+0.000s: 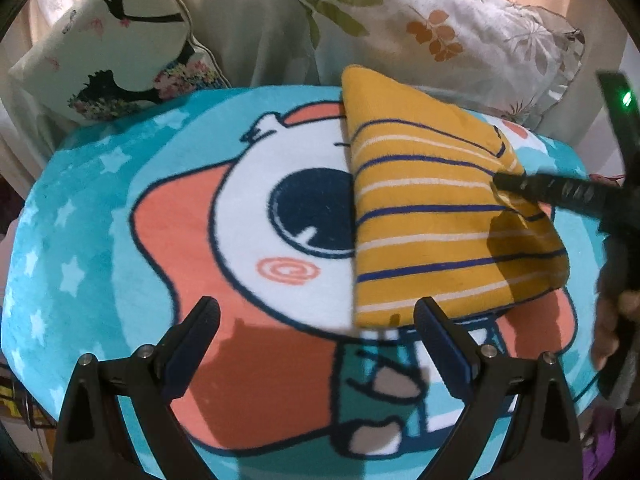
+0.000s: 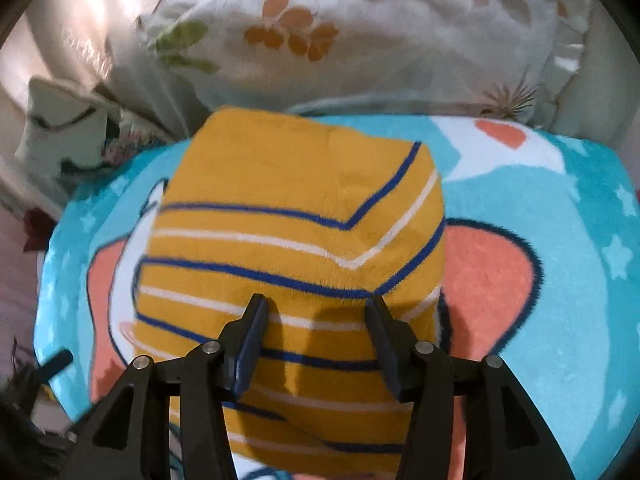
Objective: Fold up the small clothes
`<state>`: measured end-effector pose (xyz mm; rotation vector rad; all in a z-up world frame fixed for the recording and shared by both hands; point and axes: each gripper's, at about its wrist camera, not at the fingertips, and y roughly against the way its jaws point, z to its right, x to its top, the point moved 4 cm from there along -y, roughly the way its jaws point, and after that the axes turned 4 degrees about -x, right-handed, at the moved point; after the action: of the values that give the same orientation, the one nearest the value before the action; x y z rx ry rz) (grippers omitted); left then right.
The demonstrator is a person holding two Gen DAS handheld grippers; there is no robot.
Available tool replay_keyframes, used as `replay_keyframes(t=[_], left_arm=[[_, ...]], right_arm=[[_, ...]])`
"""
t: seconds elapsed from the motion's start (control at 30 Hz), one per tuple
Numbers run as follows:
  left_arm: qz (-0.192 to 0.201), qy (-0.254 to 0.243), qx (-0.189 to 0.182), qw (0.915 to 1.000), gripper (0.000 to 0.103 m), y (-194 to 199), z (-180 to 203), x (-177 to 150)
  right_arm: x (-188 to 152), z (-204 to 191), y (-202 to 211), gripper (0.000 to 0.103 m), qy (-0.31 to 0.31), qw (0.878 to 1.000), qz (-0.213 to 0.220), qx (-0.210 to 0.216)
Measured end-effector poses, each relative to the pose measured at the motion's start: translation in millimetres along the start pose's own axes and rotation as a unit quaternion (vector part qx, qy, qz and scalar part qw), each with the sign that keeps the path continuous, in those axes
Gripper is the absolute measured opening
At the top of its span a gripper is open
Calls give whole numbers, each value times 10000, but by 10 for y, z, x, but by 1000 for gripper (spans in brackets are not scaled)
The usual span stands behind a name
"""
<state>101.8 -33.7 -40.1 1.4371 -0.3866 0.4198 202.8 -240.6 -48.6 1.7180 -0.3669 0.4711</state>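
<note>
A small yellow garment (image 1: 432, 216) with blue and white stripes lies folded on a turquoise cartoon blanket (image 1: 88, 216). My left gripper (image 1: 316, 316) is open and empty, just in front of the garment's near edge. My right gripper (image 1: 500, 180) reaches in from the right over the garment's right side. In the right wrist view the garment (image 2: 296, 216) fills the middle and my right gripper (image 2: 316, 304) is open just above it, holding nothing. The blanket (image 2: 560, 280) shows around it.
A floral pillow (image 1: 440, 28) and a cushion with black figures (image 1: 112, 48) lie behind the blanket. The floral pillow also shows in the right wrist view (image 2: 360, 32). The person's hand (image 1: 612, 328) is at the right edge.
</note>
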Motion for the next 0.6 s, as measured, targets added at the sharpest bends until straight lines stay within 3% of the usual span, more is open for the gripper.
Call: replay_keyframes(t=[0.13,0.3,0.43,0.6], left_arm=[[41,-64,3,10000,97,74,-161,-20],[46,-74,71,9999,97,173,-392,-47],[28,-24,90,10000,97,235,-563,-72],[51,51,15,10000,97,295,-707,-82]], right_arm=[[170,-322,226,57,150,9991,390,8],[389,-737,-90,59,404,9989,215,-57],[430,-905,-510,63,547,9972,-139,-491],[505,-898,-361,65,193,9990,40,-412]])
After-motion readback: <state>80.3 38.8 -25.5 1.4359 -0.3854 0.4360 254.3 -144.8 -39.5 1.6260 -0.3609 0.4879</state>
